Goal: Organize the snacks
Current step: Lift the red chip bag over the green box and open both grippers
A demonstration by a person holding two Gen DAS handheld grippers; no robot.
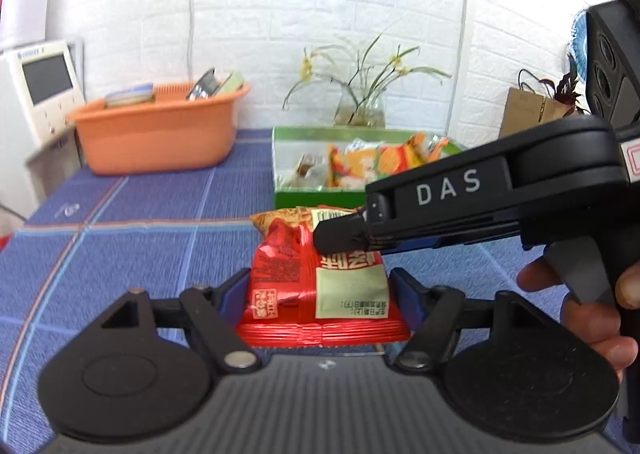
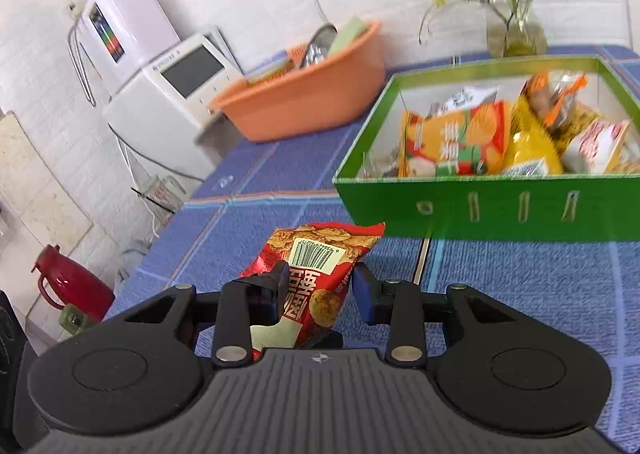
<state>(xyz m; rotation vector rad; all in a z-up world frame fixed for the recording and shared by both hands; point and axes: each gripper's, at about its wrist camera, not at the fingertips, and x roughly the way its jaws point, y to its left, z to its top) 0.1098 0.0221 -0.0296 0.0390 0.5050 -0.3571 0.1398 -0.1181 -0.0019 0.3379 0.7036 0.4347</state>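
White brick wall behind, blue checked counter (image 1: 132, 206) below. Left claw (image 1: 320, 294) clamps lower end of red snack packet (image 1: 316, 286); right claw (image 2: 322, 288) pinches same packet's upper part, pads on both sides. Packet hangs between both claws, above counter. Beyond claws: green box (image 2: 480, 202) holding other snacks. Farther left: orange basin (image 1: 160, 134).

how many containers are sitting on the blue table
2: the orange basin at the far left edge, and the green box full of snack packs to its right. Others may lie out of view.
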